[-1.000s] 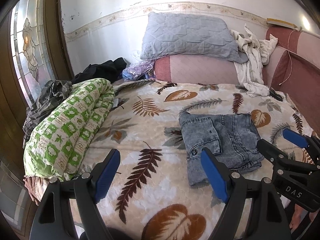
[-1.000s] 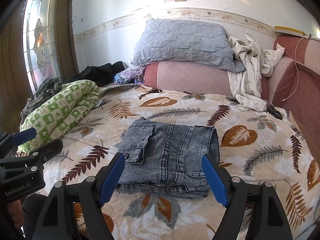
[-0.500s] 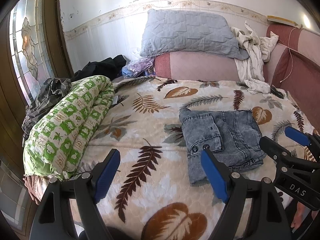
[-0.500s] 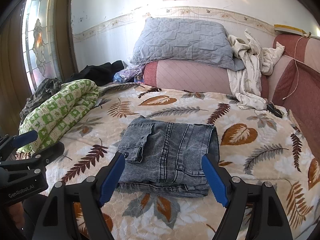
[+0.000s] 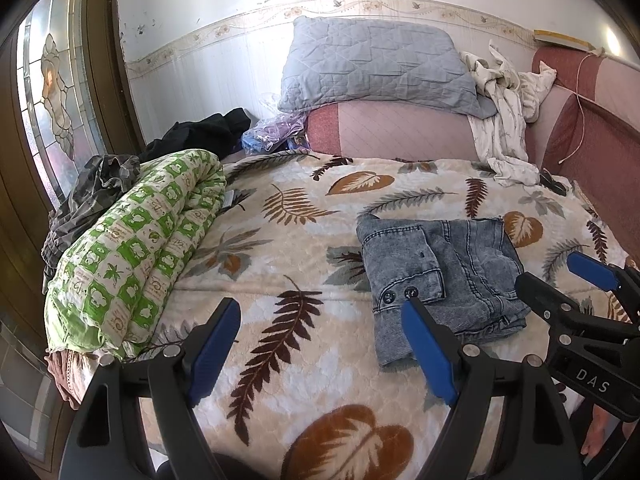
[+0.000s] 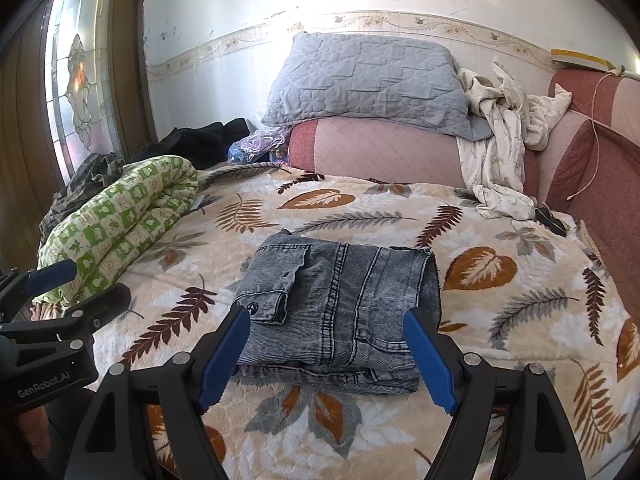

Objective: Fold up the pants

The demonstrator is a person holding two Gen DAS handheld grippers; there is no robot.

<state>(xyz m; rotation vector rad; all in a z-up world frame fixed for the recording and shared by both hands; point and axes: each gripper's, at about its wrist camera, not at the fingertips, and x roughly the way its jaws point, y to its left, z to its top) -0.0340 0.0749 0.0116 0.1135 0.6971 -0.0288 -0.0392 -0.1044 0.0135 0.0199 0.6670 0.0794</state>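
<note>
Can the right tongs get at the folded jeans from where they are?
Probably yes: the right tongs stand open just short of the folded jeans, with nothing between them.

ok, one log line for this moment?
pants: folded, on blanket | left gripper: open, empty | right gripper: open, empty, before pants

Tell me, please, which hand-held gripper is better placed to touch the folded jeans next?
Probably the right hand-held gripper: the folded jeans lie centred just beyond its open jaws. From the left hand-held gripper, they sit off to its right side.
</note>
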